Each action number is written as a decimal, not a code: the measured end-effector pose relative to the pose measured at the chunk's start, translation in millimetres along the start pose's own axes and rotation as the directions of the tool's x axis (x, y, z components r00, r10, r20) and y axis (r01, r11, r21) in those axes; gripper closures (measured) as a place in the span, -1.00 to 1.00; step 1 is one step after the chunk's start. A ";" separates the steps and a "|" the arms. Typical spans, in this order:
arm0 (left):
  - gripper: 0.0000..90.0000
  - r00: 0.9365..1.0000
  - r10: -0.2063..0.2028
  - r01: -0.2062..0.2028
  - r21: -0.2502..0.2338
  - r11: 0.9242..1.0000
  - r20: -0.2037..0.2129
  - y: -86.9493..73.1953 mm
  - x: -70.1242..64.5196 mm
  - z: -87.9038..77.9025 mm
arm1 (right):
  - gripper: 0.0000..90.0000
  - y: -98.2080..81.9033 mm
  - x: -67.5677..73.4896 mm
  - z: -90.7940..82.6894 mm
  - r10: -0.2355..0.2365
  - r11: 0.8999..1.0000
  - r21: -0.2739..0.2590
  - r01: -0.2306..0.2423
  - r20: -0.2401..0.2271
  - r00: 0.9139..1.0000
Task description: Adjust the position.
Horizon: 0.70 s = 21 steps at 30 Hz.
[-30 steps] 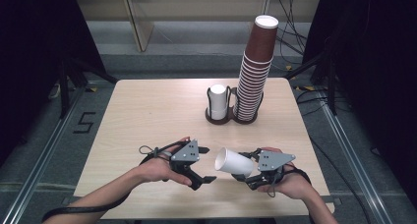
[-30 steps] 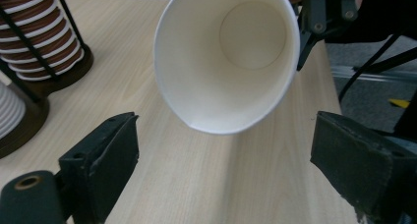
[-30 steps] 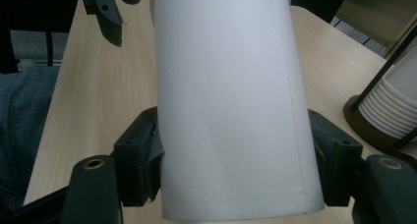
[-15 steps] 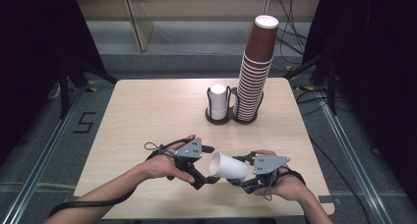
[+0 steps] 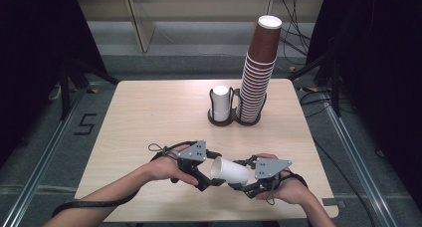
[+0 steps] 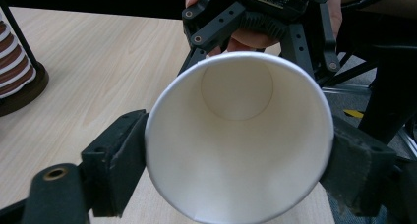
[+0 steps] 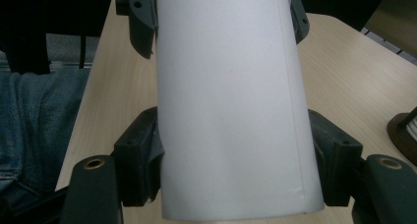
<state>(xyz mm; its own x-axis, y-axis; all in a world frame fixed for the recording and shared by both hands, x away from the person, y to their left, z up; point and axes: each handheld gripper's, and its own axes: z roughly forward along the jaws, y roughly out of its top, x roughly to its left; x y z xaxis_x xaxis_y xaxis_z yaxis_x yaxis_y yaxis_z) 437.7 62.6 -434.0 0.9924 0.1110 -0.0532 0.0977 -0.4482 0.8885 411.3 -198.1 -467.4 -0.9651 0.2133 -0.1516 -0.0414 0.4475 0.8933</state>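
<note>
Pale wooden desk (image 5: pixel 149 117) over a grey floor, dark surroundings. Near edge: white paper cup (image 5: pixel 230 170) lying on its side above the desk, held between both grippers. Left gripper (image 5: pixel 208 179) at the cup's open rim, jaws just closed in, pads touching the rim on either side. Right gripper (image 5: pixel 238 174) clamped on the cup's base end, jaws pressed to its wall. Farther back: dark two-ring holder (image 5: pixel 234 118) carrying a short white cup stack (image 5: pixel 220 101) and, just beside it, a tall brown cup stack (image 5: pixel 259 72).
</note>
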 end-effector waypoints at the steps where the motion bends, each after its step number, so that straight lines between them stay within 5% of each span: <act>1: -0.56 1.000 0.003 -0.003 0.006 1.000 0.003 0.0 0.4 0.0 | -0.26 0.3 0.2 0.1 0.006 1.000 -0.003 -0.006 0.000 1.000; 11: -0.45 0.999 0.035 -0.035 0.004 0.999 -0.015 3.6 -3.2 -1.1 | -0.25 3.0 -0.2 0.8 0.009 1.000 -0.012 -0.009 -0.004 1.000; 17: -0.42 0.995 0.094 -0.092 0.063 0.994 -0.034 11.3 -7.1 -2.2 | -0.28 5.5 -1.1 2.8 0.037 0.999 0.015 -0.037 -0.011 0.999; 21: -0.40 0.988 0.143 -0.135 0.115 0.984 -0.062 15.2 -8.4 -2.2 | -0.50 8.7 -0.7 6.4 0.075 0.996 0.056 -0.074 -0.008 0.997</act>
<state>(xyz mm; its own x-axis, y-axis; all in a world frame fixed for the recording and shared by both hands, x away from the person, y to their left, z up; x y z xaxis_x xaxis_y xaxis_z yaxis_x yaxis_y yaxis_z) 430.7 56.8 -419.0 0.9896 0.1008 0.1028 -0.0293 -0.5578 0.8294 413.3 -188.8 -462.2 -0.9677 0.2389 -0.0809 0.0447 0.4783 0.8770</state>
